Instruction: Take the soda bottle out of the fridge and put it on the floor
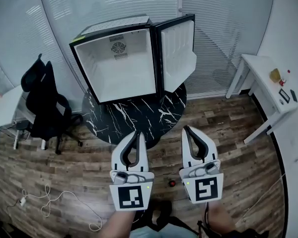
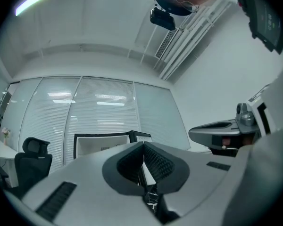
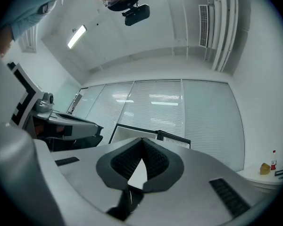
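Observation:
A small black fridge [image 1: 120, 66] stands on a round black marble table [image 1: 134, 115] with its door [image 1: 178, 53] swung open to the right. Its white inside looks empty, and the fridge [image 2: 100, 142] also shows in the distance past the left gripper's jaws. On the wooden floor between my two grippers lies a small red-topped thing [image 1: 172, 183], too small to identify. My left gripper [image 1: 135, 133] and right gripper [image 1: 187, 129] are held side by side in front of the table, both pointing at the fridge. Both are shut with nothing between the pads, left gripper [image 2: 142, 144] and right gripper [image 3: 142, 139].
A black office chair [image 1: 42, 100] stands to the left of the table, beside a white desk [image 1: 2, 108]. Another white desk [image 1: 268, 81] with small items is at the right wall. A white cable [image 1: 49, 200] lies on the floor at the lower left. Blinds cover the wall behind the fridge.

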Demonstrator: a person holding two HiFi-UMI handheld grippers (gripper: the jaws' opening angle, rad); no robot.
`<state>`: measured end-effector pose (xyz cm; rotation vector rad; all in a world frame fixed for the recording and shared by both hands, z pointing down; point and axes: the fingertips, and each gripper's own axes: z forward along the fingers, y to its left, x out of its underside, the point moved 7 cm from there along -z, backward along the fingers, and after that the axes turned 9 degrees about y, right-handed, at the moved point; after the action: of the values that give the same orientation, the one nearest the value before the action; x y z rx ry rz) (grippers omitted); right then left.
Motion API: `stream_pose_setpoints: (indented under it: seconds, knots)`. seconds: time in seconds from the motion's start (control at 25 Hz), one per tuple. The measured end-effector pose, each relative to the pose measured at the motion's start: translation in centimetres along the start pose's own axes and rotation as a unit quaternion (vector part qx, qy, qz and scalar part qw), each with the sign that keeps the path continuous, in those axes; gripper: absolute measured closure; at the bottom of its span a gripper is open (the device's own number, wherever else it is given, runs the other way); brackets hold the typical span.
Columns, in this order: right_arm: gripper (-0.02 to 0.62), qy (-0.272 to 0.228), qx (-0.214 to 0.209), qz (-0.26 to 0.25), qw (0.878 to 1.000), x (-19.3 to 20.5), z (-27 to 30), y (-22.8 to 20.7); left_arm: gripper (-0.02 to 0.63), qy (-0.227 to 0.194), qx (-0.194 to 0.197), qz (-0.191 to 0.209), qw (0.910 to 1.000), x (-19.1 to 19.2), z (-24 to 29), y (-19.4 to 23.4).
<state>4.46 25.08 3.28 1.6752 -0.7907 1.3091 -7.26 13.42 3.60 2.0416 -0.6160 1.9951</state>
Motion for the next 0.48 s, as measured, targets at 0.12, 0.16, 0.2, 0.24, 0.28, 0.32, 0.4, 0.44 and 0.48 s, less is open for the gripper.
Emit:
stream_pose_setpoints:
  seconds: [0.12, 0.16, 0.2, 0.24, 0.28, 0.32, 0.4, 0.44, 0.48]
  knots:
    - [0.583, -0.009, -0.006, -0.002, 1.000, -1.3, 0.3, 0.8, 0.589, -0.008, -0.007, -0.001, 0.9999, -1.1, -0.4, 0.9]
    - [0.583, -0.010, -0.008, -0.003, 1.000, -1.7, 0.4, 1.0, 0.589, -0.011, -0.009, -0.001, 0.9999, -1.4, -0.5, 1.1]
    - [0.583, -0.012, -0.010, -0.005, 1.000, -1.9, 0.5, 1.2, 0.589, -0.014, -0.011, -0.001, 0.9998, -1.7, -0.6, 1.2]
    - [0.583, -0.013, -0.012, -0.007, 1.000, -2.2, 0.5, 1.4, 0.589, -0.016, -0.013, -0.002, 0.9998, -2.0, -0.7, 1.4]
    - [0.583, -0.015, -0.014, -0.008, 1.000, -2.4, 0.7, 1.5, 0.589, -0.018, -0.015, -0.003, 0.9997, -2.1, -0.7, 1.6]
    - [0.583, -0.017, -0.015, -0.010, 1.000, -2.6, 0.8, 1.5, 0.589, -0.019, -0.018, -0.004, 0.9997, -2.2, -0.8, 1.7]
    - [0.583, -0.021, -0.016, -0.009, 1.000, -2.8, 1.0, 1.7, 0.589, -0.019, -0.022, -0.006, 0.9996, -2.3, -0.8, 2.1]
    - [0.583, -0.022, -0.017, -0.009, 1.000, -2.8, 1.1, 1.8, 0.589, -0.018, -0.024, -0.005, 0.9995, -2.2, -0.9, 2.3]
    - [0.583, -0.023, -0.018, -0.009, 1.000, -2.9, 1.1, 2.0, 0.589, -0.018, -0.025, -0.005, 0.9995, -2.2, -0.9, 2.5]
